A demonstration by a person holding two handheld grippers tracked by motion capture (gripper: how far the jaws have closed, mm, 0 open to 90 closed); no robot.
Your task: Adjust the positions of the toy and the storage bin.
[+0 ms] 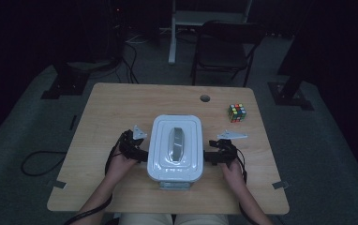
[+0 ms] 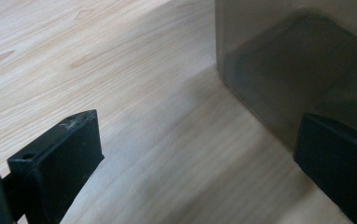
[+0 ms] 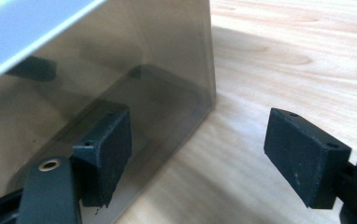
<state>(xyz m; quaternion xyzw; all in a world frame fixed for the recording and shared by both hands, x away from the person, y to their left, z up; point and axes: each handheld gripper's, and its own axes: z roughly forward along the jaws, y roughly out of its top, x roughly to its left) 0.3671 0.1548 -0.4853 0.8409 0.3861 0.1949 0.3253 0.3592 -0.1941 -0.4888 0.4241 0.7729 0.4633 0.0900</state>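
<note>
Flanking the lidded container (image 1: 175, 149), left tool (image 1: 137, 152) and right tool (image 1: 214, 153) gape, empty.

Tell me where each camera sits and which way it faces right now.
High view: above the person's side, looking forward and down on the wooden table, lidded container and puzzle cube; forearms and both tools show.
Left gripper view: rides the left tool, facing the container's wall; open jaws show.
Right gripper view: rides the right tool, facing the opposite wall; open jaws show.
Shared: container, tabletop.
</note>
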